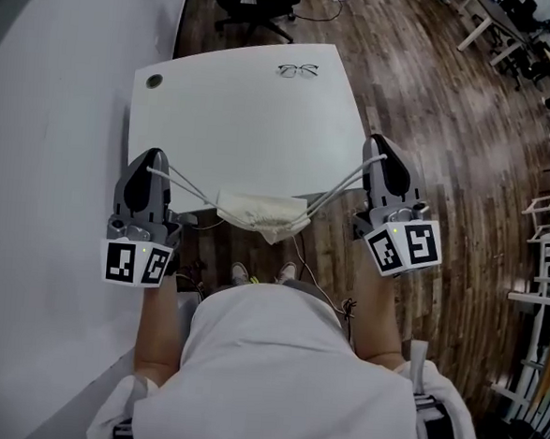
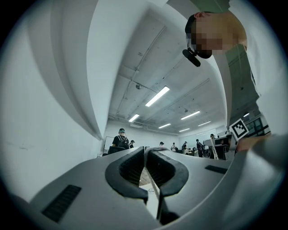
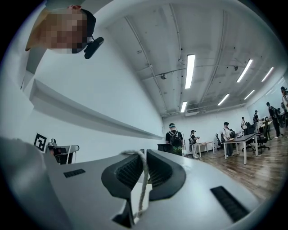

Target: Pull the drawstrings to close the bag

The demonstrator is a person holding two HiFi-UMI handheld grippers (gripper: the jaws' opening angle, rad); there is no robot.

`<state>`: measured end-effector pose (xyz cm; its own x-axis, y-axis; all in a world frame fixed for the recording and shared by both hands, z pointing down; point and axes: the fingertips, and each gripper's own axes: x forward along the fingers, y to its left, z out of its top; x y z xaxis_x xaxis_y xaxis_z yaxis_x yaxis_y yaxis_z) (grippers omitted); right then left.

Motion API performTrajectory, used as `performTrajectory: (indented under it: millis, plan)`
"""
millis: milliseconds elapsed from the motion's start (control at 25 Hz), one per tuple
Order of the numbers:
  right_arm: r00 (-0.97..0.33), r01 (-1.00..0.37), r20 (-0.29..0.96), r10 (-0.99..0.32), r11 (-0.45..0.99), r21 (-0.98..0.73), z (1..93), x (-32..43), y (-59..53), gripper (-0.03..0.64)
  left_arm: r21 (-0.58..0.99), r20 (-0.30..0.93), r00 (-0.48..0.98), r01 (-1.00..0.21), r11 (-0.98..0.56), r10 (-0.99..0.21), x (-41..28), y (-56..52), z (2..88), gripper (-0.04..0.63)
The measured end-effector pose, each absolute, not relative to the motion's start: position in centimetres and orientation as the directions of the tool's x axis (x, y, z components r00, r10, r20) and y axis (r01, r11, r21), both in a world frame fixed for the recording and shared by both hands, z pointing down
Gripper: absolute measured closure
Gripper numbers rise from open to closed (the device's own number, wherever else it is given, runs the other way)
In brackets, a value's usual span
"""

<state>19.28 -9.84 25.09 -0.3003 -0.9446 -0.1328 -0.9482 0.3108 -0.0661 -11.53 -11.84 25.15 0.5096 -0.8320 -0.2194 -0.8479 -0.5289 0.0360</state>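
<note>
Your left gripper (image 1: 153, 156) and right gripper (image 1: 380, 142) each had jaws pressed together on the drawstrings (image 1: 189, 191). The cream cloth bag (image 1: 261, 213) stretched between them at the white table's (image 1: 236, 108) near edge.

Matt cream cloth bag (image 1: 261, 212), smooth white table (image 1: 236, 103), wood floor (image 1: 432, 122)

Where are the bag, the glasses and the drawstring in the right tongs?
bag (image 1: 260, 210), head view, middle of bunched cloth
glasses (image 1: 298, 70), head view, bridge between the lenses
drawstring (image 3: 143, 181), right gripper view, strand between the pads
</note>
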Motion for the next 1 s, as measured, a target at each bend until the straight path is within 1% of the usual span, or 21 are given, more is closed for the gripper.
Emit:
performTrajectory:
  millis: [280,1000]
  plan:
    - [-0.326,-0.942,-0.125,-0.937,0.333,-0.037,25.3,18.2,-9.8,0.577,0.032,-0.223,0.508,-0.849,-0.527,-0.832,-11.5,-11.3,25.5,0.575]
    - [-0.336,-0.941,-0.103,-0.936,0.338,0.004,25.8,17.7,-9.0,0.577,0.022,-0.212,0.509,-0.851,-0.525,-0.834,-11.4,-10.2,26.2,0.575]
